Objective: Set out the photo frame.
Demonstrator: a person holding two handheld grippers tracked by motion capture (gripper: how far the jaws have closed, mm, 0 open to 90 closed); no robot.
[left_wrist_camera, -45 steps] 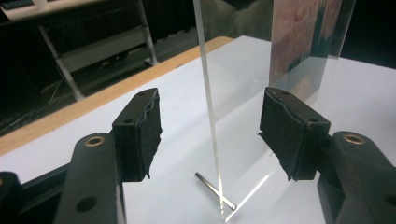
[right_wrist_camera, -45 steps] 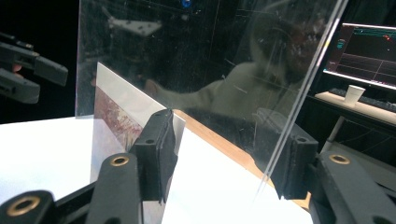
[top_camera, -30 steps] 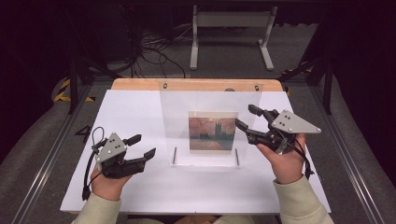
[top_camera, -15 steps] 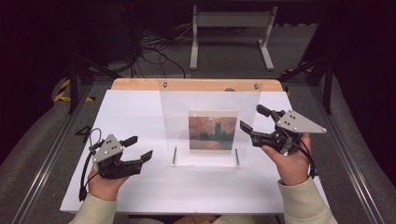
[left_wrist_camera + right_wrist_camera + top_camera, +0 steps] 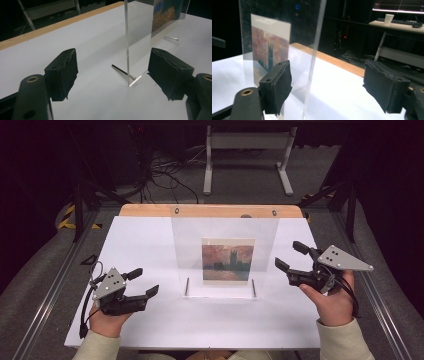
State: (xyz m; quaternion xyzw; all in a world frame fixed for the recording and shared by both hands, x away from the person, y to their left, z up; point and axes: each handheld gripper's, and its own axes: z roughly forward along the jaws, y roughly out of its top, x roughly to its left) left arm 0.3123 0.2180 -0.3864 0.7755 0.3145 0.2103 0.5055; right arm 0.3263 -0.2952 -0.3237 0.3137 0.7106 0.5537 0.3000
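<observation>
White tabletop [image 5: 150, 240] with a wooden strip along its far edge; dark room behind, with cables on the floor and a pale metal stand [image 5: 247, 155].

Item: clear picture stand [image 5: 225, 227], upright near the middle of the table, resting on two thin metal pins [image 5: 122, 72]. A small printed picture [image 5: 227, 262] of towers under a reddish sky sits in its lower middle.

Handling, as we judge it: stiff, light, smooth and slippery; the sheet would scratch or crack if knocked flat. It stands on a narrow footing, so a push from one side may tip it. We would take it by the two upright side edges, one claw on each, low enough to keep it steady.

Claws: our left gripper [image 5: 141, 282] lies to the left of the stand, apart from it, jaws wide after just opening, nothing between them. Our right gripper [image 5: 289, 256] hangs just beside the stand's right edge, jaws likewise just opened wide; the sheet's edge shows between its pads [image 5: 277, 85] untouched.

Obstructions: none on the table; each gripper's trailing cable lies clear of the stand.
</observation>
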